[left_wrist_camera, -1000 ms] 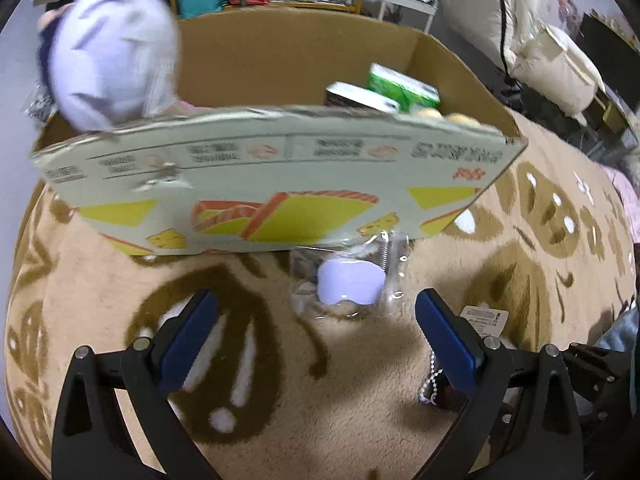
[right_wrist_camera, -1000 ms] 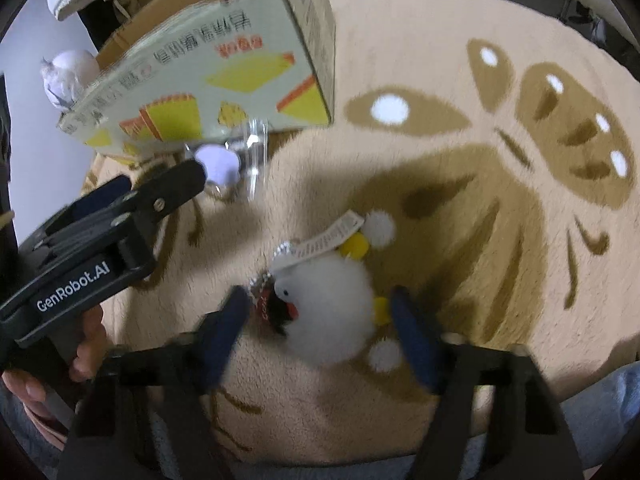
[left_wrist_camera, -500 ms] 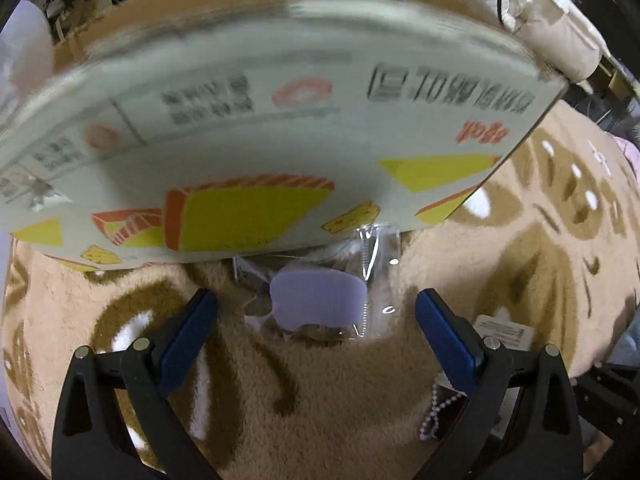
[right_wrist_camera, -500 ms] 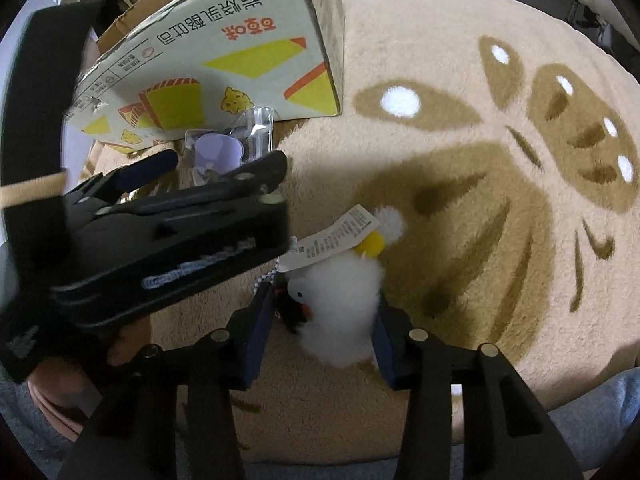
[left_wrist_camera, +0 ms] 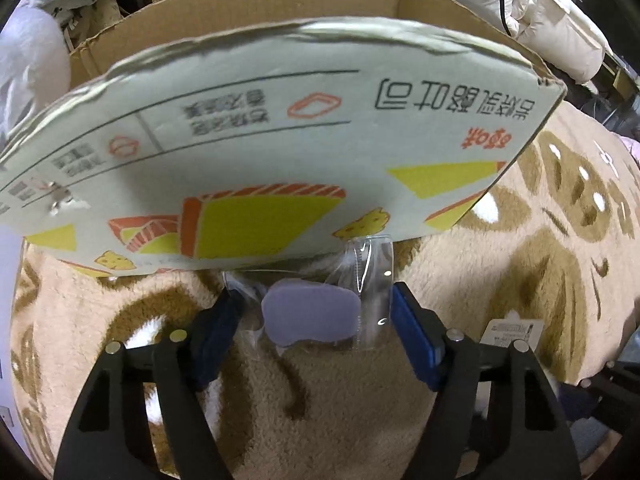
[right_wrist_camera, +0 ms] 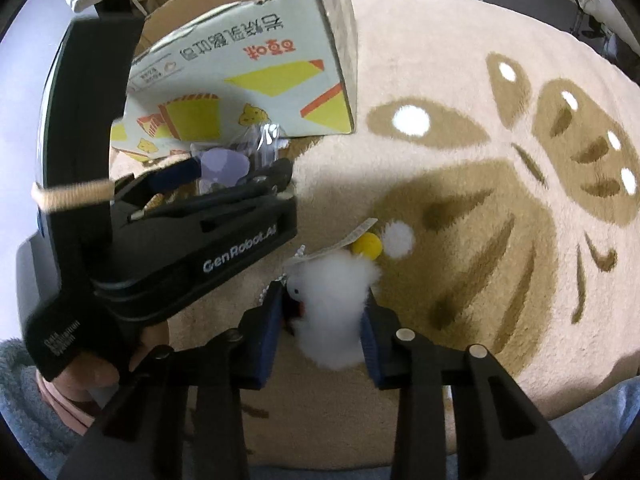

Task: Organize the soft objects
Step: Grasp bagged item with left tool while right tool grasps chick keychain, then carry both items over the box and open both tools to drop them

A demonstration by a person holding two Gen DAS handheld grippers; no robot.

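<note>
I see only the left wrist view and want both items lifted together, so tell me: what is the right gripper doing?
Observer: The right gripper is shut on a white fluffy plush toy that lies on the beige patterned rug.
Operator: Where is that toy relative to my bag?
Observer: It is nearer the person than the clear plastic bag with the lilac soft piece, and further from the printed cardboard box.
Operator: Is any part of the toy outside the pads?
Observer: Yes, a yellow pompom sits at its far end, beyond the pads.
</note>
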